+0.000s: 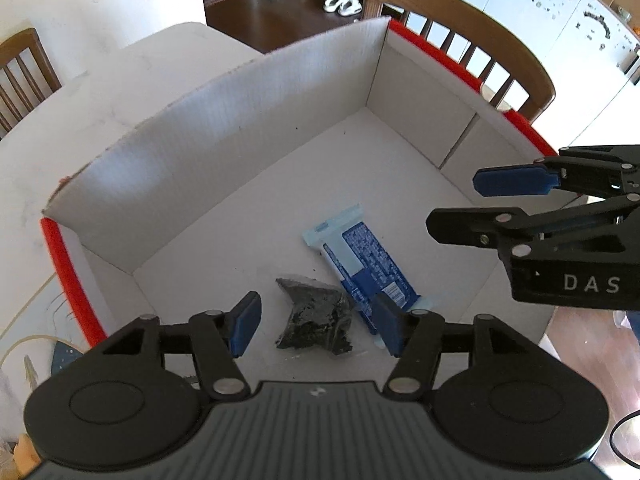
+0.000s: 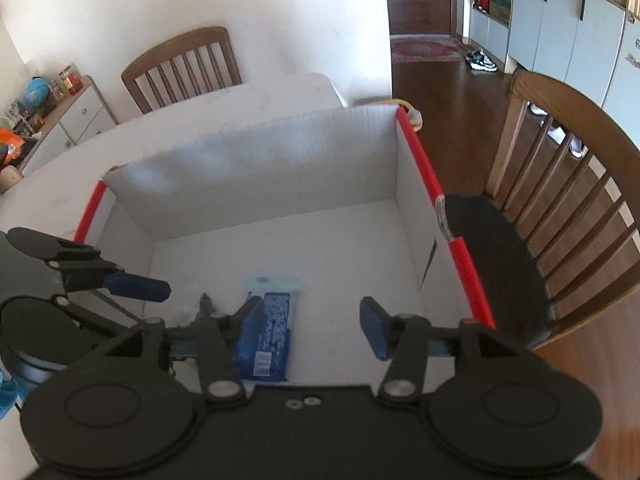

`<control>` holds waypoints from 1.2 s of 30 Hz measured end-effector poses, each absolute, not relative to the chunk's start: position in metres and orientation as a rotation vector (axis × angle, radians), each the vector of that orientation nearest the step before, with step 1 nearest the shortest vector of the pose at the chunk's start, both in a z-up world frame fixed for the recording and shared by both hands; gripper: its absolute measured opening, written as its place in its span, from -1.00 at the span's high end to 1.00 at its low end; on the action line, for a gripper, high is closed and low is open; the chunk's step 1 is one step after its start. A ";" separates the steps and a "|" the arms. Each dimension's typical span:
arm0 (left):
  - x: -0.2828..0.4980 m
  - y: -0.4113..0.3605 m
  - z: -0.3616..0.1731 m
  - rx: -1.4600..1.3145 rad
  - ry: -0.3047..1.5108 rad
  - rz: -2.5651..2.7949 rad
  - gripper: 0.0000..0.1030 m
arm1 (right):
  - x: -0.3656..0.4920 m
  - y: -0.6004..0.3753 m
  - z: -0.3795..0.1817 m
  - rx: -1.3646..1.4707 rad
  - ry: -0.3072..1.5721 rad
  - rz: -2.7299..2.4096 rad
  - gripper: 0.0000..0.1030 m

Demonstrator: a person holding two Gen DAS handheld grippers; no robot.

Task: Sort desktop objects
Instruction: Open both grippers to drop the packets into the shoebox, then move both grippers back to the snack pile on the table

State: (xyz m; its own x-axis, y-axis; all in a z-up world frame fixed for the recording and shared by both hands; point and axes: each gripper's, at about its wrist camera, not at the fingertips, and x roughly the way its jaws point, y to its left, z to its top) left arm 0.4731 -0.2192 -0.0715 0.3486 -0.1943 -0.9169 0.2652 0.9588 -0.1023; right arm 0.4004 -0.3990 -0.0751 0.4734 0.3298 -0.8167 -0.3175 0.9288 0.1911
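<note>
A white cardboard box [image 1: 224,128] with red-edged rims stands on the white table. On its floor lie a blue snack packet [image 1: 368,264] and a clear bag of dark stuff [image 1: 308,304], side by side. My left gripper [image 1: 316,320] hangs open just above the dark bag and touches nothing. My right gripper [image 1: 456,204] reaches in from the right, open and empty, above the box floor. In the right wrist view the right gripper [image 2: 310,320] is open over the box [image 2: 260,168], with the blue packet [image 2: 272,320] below its left finger. The left gripper [image 2: 152,308] shows at the left; the dark bag [image 2: 206,302] is mostly hidden.
A wooden chair [image 2: 560,220] with a dark seat stands close beside the box's right wall. Another chair [image 2: 184,64] is at the table's far side. The table [image 2: 60,184] stretches left of the box. Shoes [image 1: 344,4] lie on the wooden floor beyond.
</note>
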 end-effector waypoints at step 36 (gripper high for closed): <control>0.334 -0.169 0.028 -0.147 0.780 -0.299 -1.00 | 0.319 -0.382 -0.004 0.006 0.780 0.467 -0.69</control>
State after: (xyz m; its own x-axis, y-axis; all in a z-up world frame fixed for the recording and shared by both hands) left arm 0.3341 -0.1687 0.0278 0.6717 -0.3183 -0.6690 0.2105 0.9478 -0.2395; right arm 0.3194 -0.3818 -0.0037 0.6143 0.4074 -0.6758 -0.4033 0.8982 0.1748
